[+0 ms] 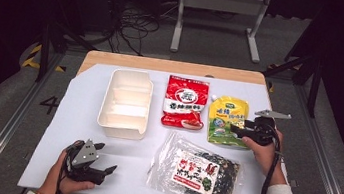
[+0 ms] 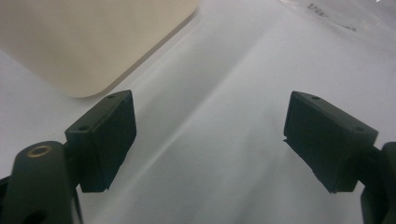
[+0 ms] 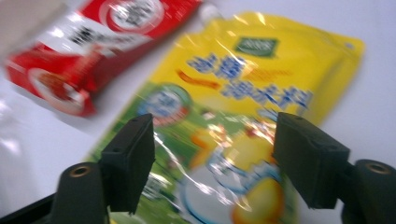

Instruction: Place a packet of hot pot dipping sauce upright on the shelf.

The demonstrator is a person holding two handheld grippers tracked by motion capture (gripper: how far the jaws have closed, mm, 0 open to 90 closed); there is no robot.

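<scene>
Right claw (image 3: 212, 163) open over yellow pouch (image 1: 227, 119) (slick film); pads may slide off. Left claw (image 1: 97, 160), open, idle near tray (image 1: 126, 102).

Your yellow pouch (image 3: 261, 79) is glossy, crinkled plastic; beside it, the red packet (image 3: 93, 42) shines too; worktop (image 2: 224, 140) matt white.

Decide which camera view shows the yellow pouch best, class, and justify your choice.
The high view: the whole yellow pouch lies flat between the red packet and the right tongs. The right gripper view shows it closer but blurred and cropped.
</scene>
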